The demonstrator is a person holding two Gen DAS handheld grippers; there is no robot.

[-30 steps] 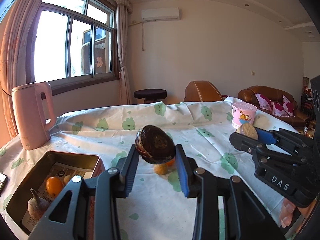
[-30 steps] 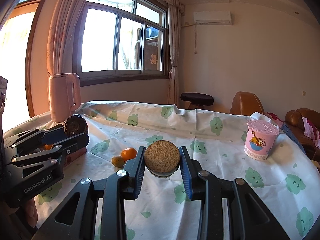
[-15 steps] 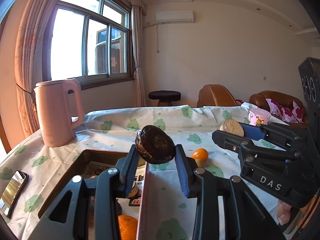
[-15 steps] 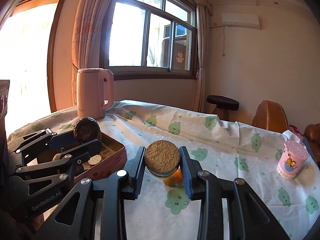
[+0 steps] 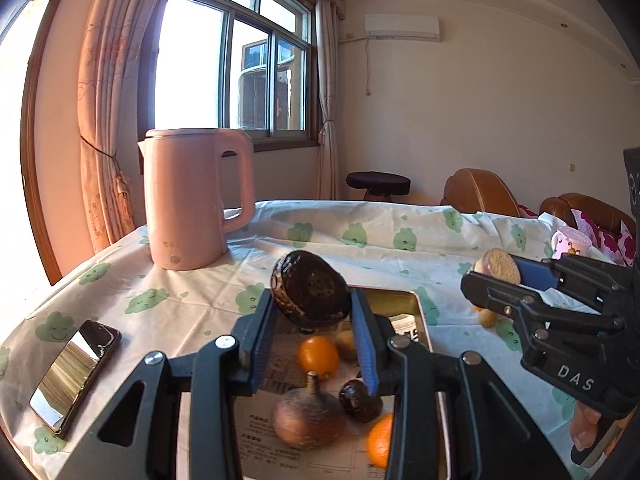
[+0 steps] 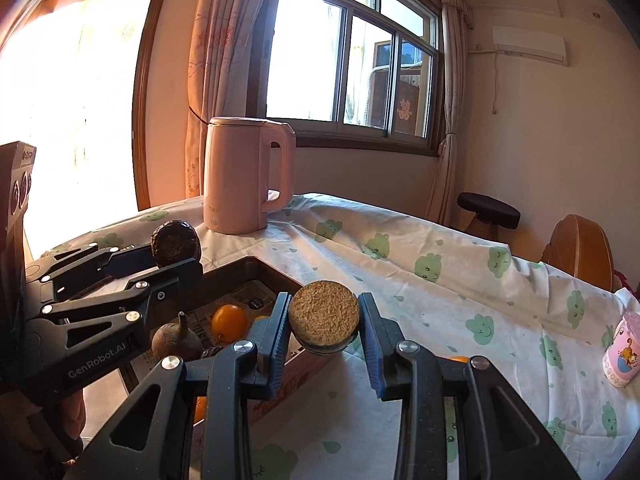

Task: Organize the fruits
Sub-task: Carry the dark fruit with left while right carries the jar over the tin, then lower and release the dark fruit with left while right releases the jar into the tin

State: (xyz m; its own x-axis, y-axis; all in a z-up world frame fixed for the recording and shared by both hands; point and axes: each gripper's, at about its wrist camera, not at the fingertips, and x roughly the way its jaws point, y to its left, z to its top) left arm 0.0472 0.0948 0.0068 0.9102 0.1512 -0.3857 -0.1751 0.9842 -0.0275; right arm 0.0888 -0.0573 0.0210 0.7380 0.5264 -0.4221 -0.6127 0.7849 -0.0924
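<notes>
So the biggest thing here is the table under a white cloth printed with green smiley blobs (image 5: 192,304), with a tall pink plastic electric kettle (image 5: 192,200) standing upright near its far-left corner. Closer in sits a rectangular metal tin tray lined with printed paper (image 6: 256,268). Lying in it: a brown round fruit with a stalk (image 5: 308,416), a small orange citrus (image 5: 318,356), a dark little round fruit (image 5: 358,400) and another orange one (image 5: 380,440) at the near edge.

The left gripper (image 5: 312,320) is clamped on a dark brown wrinkly round fruit (image 5: 310,294), held up over the tray. The right gripper (image 6: 324,326) is squeezed tight on a tan rough-skinned round fruit (image 6: 324,314), up in the air just beside the tray's right wall.

Off left a black phone with a shiny screen (image 5: 74,372) lies flat on the cloth, and a little pink cartoon cup (image 6: 622,350) stands far right.
</notes>
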